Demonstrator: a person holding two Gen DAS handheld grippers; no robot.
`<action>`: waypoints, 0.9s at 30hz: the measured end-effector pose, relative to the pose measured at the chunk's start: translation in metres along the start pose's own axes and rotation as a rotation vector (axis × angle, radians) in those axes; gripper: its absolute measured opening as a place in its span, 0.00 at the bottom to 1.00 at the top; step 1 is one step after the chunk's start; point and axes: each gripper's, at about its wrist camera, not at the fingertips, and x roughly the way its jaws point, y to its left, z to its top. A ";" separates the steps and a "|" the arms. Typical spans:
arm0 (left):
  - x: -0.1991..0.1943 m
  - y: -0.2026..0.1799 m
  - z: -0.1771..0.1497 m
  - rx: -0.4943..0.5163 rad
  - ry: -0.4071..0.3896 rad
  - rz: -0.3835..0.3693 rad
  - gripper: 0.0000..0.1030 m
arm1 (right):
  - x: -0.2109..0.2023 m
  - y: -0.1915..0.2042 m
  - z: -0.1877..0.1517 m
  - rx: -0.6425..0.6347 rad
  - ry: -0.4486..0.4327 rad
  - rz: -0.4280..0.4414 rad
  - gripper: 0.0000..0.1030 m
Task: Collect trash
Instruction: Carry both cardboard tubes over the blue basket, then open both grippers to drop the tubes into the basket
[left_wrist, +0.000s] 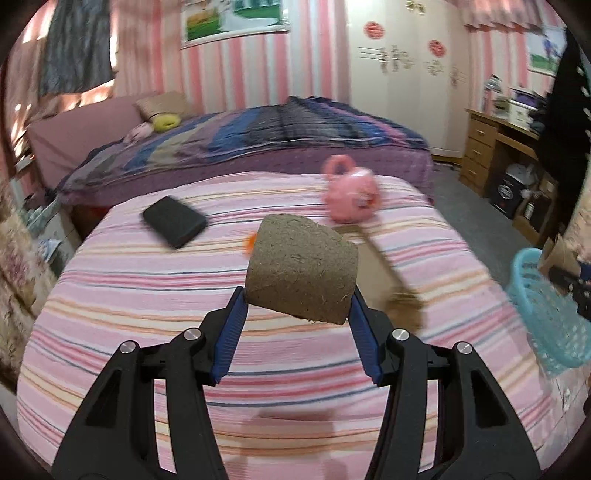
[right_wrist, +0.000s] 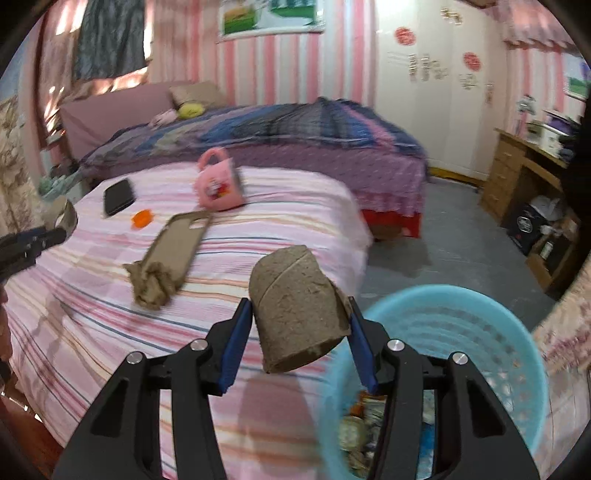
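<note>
The left tool (left_wrist: 297, 299) is gripping a brown roll (left_wrist: 301, 271) above the bed (left_wrist: 147, 314). The right tool (right_wrist: 301, 317) is gripping another roll (right_wrist: 295, 310), over the bed's edge, just left of the basket (right_wrist: 480, 332).

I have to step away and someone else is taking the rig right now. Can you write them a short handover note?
Left tool: shut on a brown pulp cup, above the striped bed.
Right tool: shut on a second pulp cup, beside the blue basket.
Done: basket already holds some trash.
Left: drop both cups in, then the flat pulp tray and orange scrap. The pink mug and black phone likely stay.
</note>
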 end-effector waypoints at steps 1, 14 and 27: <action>0.000 -0.014 -0.001 0.005 -0.001 -0.017 0.52 | -0.006 -0.011 -0.003 0.006 -0.012 -0.041 0.49; 0.011 -0.174 0.004 0.079 -0.005 -0.212 0.52 | -0.021 -0.111 -0.032 0.114 -0.006 -0.236 0.50; 0.025 -0.281 0.002 0.181 0.007 -0.325 0.52 | -0.026 -0.168 -0.048 0.231 -0.025 -0.266 0.50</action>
